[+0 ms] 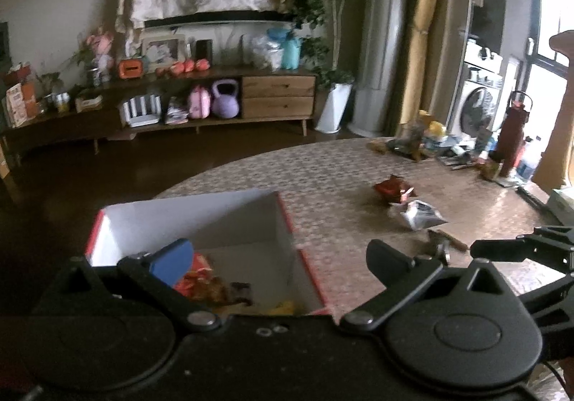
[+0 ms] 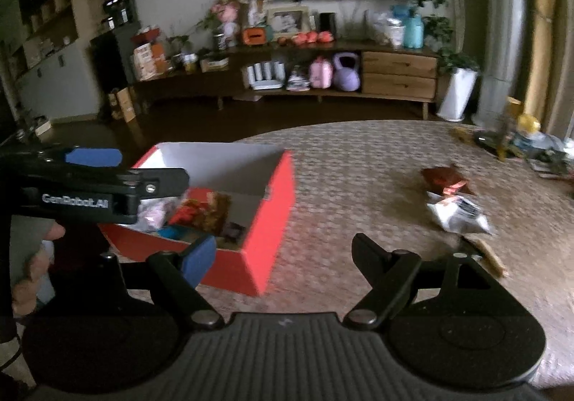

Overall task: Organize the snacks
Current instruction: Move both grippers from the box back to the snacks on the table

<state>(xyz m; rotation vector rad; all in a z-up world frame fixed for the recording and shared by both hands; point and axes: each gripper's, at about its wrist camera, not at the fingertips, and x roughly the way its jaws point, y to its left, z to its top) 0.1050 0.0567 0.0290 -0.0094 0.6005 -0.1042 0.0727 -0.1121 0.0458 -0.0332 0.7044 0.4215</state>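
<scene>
A red box [image 1: 229, 218] with white inner walls stands on the patterned table; in the right wrist view the box [image 2: 265, 232] is left of centre. Several snack packets [image 1: 202, 280] lie inside it. My left gripper [image 1: 280, 257] hovers over the box's near right corner, jaws wide, nothing between them. My right gripper [image 2: 283, 255] is open and empty, just right of the box. Loose on the table to the right lie a dark red packet [image 2: 445, 178], a silver-white packet [image 2: 461, 216] and a brown stick snack [image 2: 489, 257].
Clutter and a dark red bottle [image 1: 513, 135] crowd the table's far right edge. A person's hand [image 2: 32, 264] holds the left gripper [image 2: 143, 167]. The right gripper [image 1: 509, 243] shows at the right edge of the left wrist view. A wooden cabinet [image 1: 276, 92] stands across the floor.
</scene>
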